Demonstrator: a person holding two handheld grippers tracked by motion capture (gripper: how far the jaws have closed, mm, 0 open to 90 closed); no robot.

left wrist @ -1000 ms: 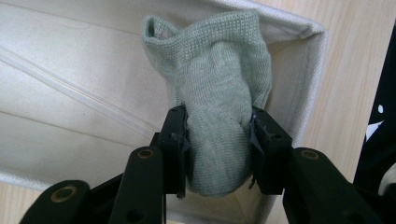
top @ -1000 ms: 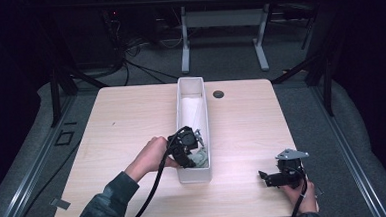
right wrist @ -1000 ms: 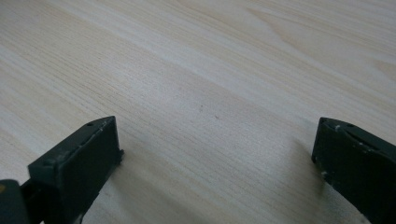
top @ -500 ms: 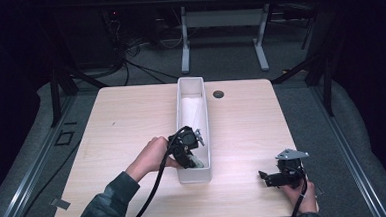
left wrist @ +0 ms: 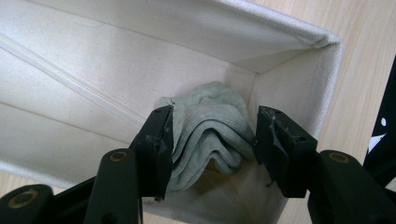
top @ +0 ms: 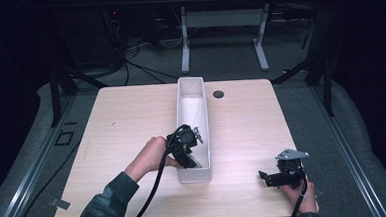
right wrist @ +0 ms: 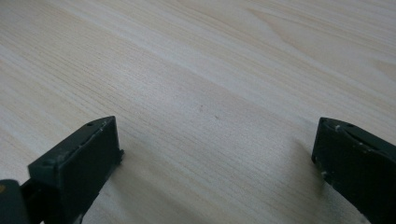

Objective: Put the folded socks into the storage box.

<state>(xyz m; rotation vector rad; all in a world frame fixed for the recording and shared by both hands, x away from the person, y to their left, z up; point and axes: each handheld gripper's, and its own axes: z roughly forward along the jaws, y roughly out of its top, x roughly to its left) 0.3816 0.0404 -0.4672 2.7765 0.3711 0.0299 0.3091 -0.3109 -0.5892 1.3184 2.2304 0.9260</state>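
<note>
Pale wooden table [top: 131, 121] carries a long white fabric bin [top: 191, 96] at its middle. Left of the bin's near end, the left gripper [left wrist: 212, 137] dips inside, jaws apart around a folded grey-green cloth [left wrist: 210, 128] in the near corner. Closing now might snag the bin's wall. Right of the bin, the right gripper [right wrist: 215, 154] rests spread, empty.

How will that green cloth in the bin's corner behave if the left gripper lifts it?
The green cloth lies in soft folds, so it will probably droop and unfold. It looks light. Being knit, it should hardly slip from the left gripper.
</note>
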